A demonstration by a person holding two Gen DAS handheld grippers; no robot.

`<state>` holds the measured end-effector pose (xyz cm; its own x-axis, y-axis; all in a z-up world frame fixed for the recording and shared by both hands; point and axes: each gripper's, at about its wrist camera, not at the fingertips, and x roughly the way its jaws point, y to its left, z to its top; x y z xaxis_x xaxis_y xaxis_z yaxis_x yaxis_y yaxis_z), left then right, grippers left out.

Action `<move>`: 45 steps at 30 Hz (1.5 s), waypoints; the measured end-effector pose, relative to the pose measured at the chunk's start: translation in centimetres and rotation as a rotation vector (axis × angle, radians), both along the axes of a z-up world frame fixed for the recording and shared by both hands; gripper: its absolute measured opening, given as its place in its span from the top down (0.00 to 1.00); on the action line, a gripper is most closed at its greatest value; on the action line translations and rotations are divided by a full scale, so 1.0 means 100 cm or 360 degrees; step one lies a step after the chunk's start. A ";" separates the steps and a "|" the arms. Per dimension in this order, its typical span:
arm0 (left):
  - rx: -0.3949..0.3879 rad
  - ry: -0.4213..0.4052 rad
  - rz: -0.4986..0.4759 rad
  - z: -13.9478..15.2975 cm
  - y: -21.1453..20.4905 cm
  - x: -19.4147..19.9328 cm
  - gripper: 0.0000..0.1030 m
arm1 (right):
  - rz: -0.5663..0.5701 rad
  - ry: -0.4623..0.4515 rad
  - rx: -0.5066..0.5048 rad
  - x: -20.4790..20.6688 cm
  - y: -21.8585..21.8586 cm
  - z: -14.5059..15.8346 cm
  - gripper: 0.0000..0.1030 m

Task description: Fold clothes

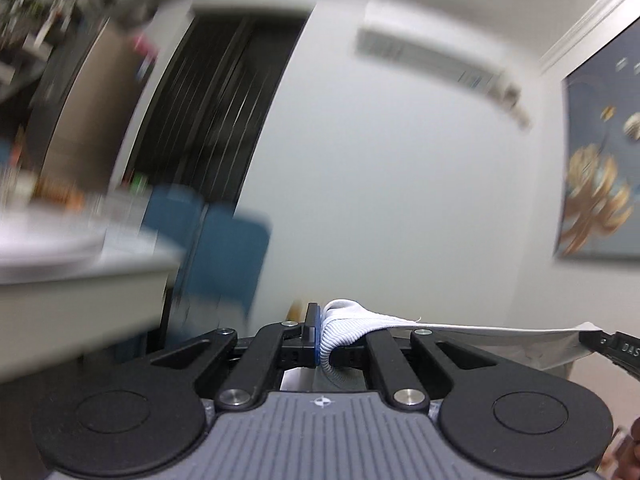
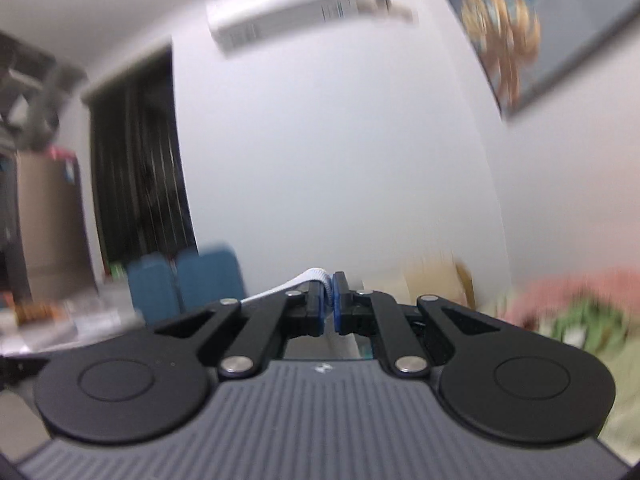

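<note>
A white garment with a ribbed edge (image 1: 344, 328) is held up in the air between both grippers. My left gripper (image 1: 326, 336) is shut on its ribbed edge, and the cloth stretches taut to the right (image 1: 500, 334) towards the other gripper's finger (image 1: 612, 346). My right gripper (image 2: 328, 308) is shut on another part of the ribbed white edge (image 2: 316, 276), which runs off to the left. Both cameras point up at the wall, so most of the garment is hidden below.
A white table (image 1: 80, 276) with blurred items stands at the left. Blue chairs (image 1: 224, 252) stand behind it. A dark curtain (image 1: 216, 112), an air conditioner (image 1: 432, 60) and a painting (image 1: 600, 160) are on the wall. Pink and green cloth (image 2: 576, 312) lies at the right.
</note>
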<state>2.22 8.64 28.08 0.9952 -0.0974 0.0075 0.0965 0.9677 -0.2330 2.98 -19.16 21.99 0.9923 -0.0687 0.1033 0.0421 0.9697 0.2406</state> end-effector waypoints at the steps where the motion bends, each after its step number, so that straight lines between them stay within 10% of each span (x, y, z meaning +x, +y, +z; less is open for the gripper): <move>1: 0.0017 -0.0054 -0.0007 0.025 -0.001 -0.009 0.97 | -0.0002 -0.0057 -0.0009 -0.013 -0.001 0.023 0.93; 11: 0.0175 -0.0383 -0.0032 0.191 -0.010 -0.117 0.96 | 0.0121 -0.0373 -0.0066 -0.146 -0.002 0.187 0.93; 18: 0.0236 -0.0289 -0.0062 0.194 -0.033 -0.086 0.96 | 0.0119 -0.0266 -0.0118 -0.134 -0.020 0.196 0.93; 28: 0.0304 0.0113 -0.0101 0.029 -0.070 0.160 0.93 | 0.0027 0.0208 -0.0023 0.055 -0.053 0.063 0.93; 40: 0.0322 0.0618 -0.0074 -0.297 -0.124 0.487 0.92 | -0.0101 0.0721 0.0074 0.364 -0.102 -0.218 0.93; 45: 0.0337 0.0873 -0.0081 -0.421 -0.132 0.564 0.89 | -0.0121 0.0953 0.0067 0.461 -0.114 -0.333 0.93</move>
<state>58.66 -4.51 -13.99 0.8423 -0.0882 -0.5318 0.0639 0.9959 -0.0640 49.08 -30.54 -11.33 0.8693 -0.1334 -0.4760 0.2507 0.9489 0.1919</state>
